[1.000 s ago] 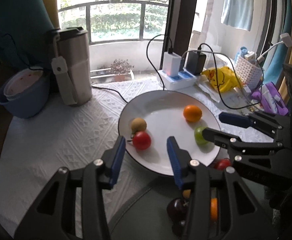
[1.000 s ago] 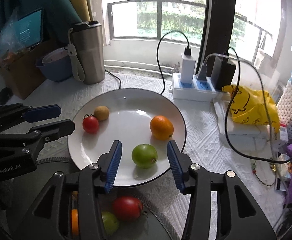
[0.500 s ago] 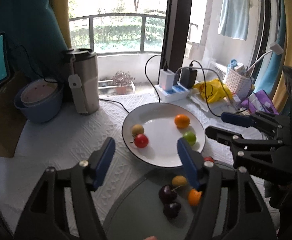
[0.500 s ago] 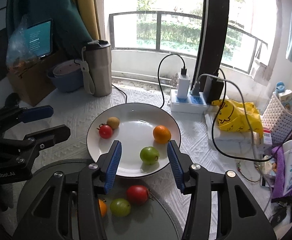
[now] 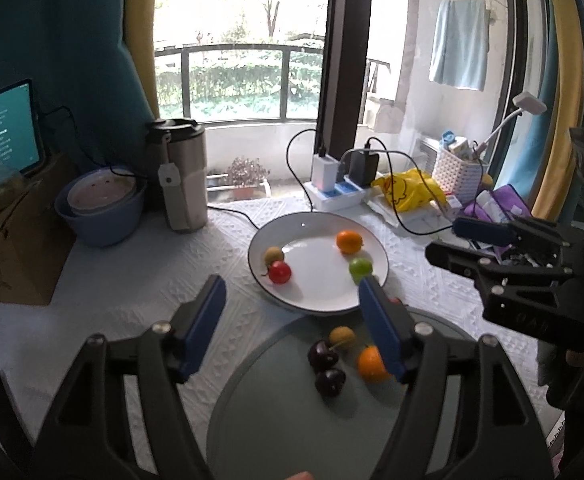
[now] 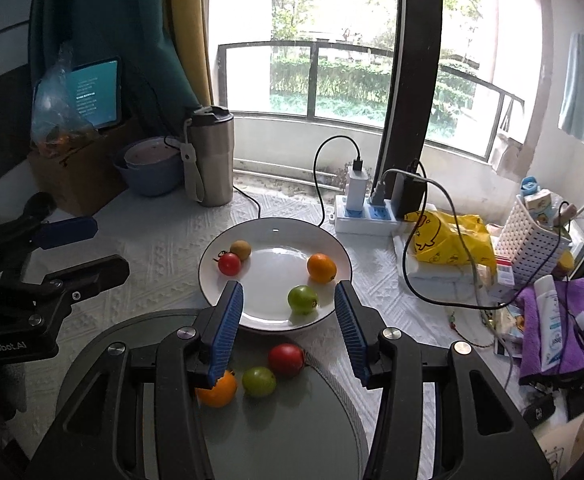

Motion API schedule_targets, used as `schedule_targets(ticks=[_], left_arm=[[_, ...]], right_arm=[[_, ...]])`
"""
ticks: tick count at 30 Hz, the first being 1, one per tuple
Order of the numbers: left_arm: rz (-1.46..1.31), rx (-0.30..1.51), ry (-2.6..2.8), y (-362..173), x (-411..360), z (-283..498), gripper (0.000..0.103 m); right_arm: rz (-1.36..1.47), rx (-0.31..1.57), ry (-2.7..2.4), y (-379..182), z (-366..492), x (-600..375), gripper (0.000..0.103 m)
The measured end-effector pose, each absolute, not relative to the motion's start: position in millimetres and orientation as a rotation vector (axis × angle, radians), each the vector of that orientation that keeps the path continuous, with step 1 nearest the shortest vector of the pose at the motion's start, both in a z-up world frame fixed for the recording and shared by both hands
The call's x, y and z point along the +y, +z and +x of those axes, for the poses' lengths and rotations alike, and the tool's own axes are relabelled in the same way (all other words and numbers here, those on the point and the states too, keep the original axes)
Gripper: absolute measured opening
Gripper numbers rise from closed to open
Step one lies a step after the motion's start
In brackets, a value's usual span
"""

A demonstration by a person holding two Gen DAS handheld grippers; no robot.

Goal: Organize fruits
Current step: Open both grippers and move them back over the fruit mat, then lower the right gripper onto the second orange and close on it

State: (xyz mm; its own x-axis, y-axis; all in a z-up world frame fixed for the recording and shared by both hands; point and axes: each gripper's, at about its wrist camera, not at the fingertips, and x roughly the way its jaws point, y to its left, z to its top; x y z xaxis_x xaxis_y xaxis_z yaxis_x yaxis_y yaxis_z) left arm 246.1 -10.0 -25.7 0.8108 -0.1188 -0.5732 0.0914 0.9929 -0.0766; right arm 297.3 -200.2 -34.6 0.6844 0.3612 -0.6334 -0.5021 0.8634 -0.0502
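Left gripper [image 5: 292, 322]: jaws have just been opening and stand spread wide, nothing between the blue pads. Right gripper [image 6: 287, 330]: jaws parted, nothing held. Its neighbour's black housing, seen at the left edge of the right wrist view, carries the lettering "GenRobot.AI".

Nearest surface: grey round tray [image 6: 292, 432]. On it, in the left wrist view: two dark cherries [image 5: 326, 368], a tan longan [image 5: 342, 337], an orange fruit [image 5: 370, 364]. In the right wrist view the tray also holds a green fruit [image 6: 258, 381] and a red tomato [image 6: 286, 360] at its far rim.

Just beyond the tray: white plate [image 6: 275, 272]. On it: a green fruit [image 6: 302, 299] near the front, an orange [image 6: 321, 267] to the right, and a red tomato [image 6: 229, 263] touching a tan longan [image 6: 240, 249] to the left.

Farther back: steel tumbler [image 6: 209, 160], blue bowl [image 6: 147, 172], power strip [image 6: 366, 216] with chargers plugged in, yellow bag [image 6: 448, 236] with a duck print, white basket [image 6: 532, 240]. A tablet screen [image 6: 93, 92] shows text too small to read.
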Motion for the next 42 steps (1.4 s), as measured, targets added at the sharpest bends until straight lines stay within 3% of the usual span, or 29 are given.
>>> schedule_targets(ticks=[11,22,42], left_arm=[[-0.059,0.616,-0.121,-32,-8,213,0.071],[-0.081,0.670,-0.123,-69,-6,193,0.072],[-0.128,0.775,-0.120,-123,18,211,0.072]], right_arm=[[-0.234,0.660,0.484,-37,265,-201,0.050],[-0.242,0.749,0.479,-77,245,-202,0.050],[-0.235,0.903,0.518,-132,275,-159,0.050]])
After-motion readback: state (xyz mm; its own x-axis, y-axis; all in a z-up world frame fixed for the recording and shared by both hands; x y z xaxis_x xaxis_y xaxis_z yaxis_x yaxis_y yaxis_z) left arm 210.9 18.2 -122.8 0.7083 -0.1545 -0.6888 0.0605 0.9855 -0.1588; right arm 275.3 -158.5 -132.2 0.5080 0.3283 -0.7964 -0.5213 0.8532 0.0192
